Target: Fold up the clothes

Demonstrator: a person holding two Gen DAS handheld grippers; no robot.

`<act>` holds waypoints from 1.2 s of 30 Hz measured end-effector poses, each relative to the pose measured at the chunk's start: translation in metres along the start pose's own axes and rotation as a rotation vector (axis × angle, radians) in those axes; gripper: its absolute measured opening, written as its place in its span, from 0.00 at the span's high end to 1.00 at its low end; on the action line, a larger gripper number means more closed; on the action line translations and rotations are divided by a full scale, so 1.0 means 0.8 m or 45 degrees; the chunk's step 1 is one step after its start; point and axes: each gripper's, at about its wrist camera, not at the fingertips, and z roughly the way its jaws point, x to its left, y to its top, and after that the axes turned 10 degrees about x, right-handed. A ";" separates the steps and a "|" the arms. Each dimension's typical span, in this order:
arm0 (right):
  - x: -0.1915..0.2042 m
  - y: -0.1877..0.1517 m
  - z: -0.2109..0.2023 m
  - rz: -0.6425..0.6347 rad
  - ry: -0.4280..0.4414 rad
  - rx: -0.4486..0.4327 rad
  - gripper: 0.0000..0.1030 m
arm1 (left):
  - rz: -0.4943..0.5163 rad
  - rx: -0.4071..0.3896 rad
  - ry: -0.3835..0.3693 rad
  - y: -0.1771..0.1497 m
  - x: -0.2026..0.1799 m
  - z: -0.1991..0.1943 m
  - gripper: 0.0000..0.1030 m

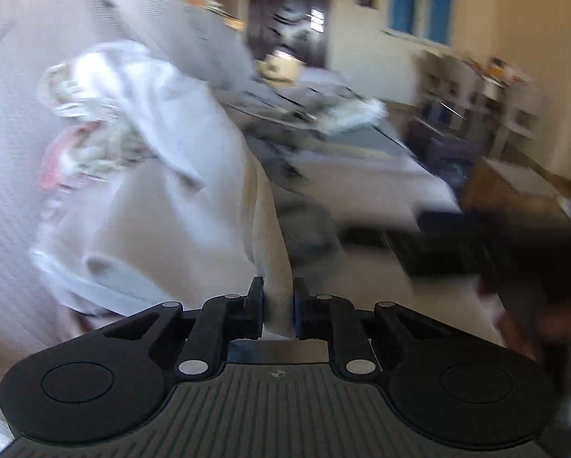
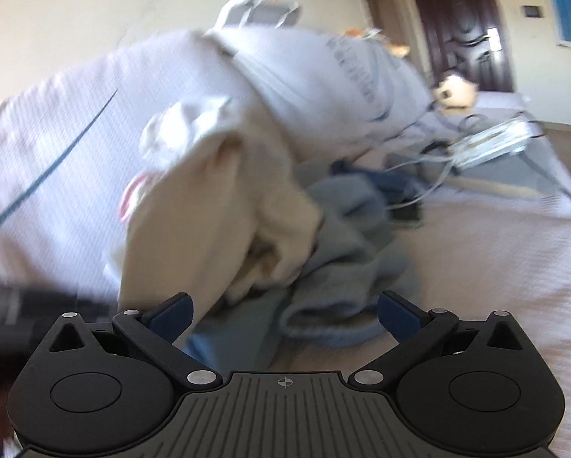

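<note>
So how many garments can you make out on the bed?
3, possibly more hidden: a cream garment clamped in the left gripper, a grey-blue garment just ahead of the open right gripper, and a white hoodie behind them.

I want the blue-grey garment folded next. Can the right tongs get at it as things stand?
Probably yes. The right tongs are open, holding nothing, and the blue-grey garment lies just ahead of them on the bed. The cream garment overlaps only its left edge.

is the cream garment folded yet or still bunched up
Still bunched up: the cream garment hangs in loose rumpled folds from the left gripper, shut on its edge; the right gripper is open.
</note>
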 end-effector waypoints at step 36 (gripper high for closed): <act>-0.051 -0.036 -0.044 0.147 -0.193 0.017 0.00 | 0.054 0.195 0.028 -0.075 -0.004 -0.056 0.21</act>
